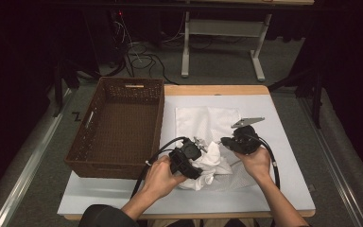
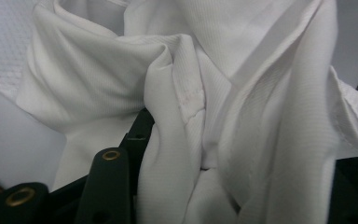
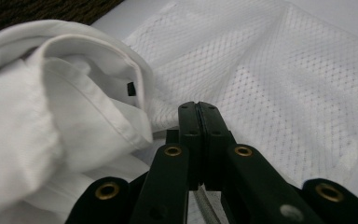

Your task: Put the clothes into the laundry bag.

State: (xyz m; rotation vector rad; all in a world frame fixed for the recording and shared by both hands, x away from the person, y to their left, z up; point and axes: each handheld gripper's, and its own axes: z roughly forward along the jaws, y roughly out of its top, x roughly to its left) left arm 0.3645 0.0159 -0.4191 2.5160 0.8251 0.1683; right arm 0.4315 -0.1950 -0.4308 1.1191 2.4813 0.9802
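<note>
- Forearms come in from the bottom edge of the high view, each hand carrying a black gripper over the white-topped bench (image 1: 283,189).
- Left gripper (image 1: 194,158) sits at the left side of a crumpled white shirt (image 1: 211,163); in the left gripper view the cloth (image 2: 205,107) bunches over and between its jaws, which stand partly apart, and whether the pads press on the cloth I cannot tell.
- Right gripper (image 1: 227,142) sits at the right side of the shirt, a grey three-cornered plate on top of it; in the right gripper view its jaws (image 3: 198,112) are pressed together, their tips at the edge of the shirt's folded hem (image 3: 74,107), and whether cloth is pinched between them I cannot tell.
- White mesh bag (image 1: 203,120) lies flat on the bench under and behind the shirt; its netting (image 3: 270,79) shows beyond the right jaws.
- Brown wicker basket (image 1: 123,90) stands on the left part of the bench, just beside the mesh bag, well apart from the right gripper.
</note>
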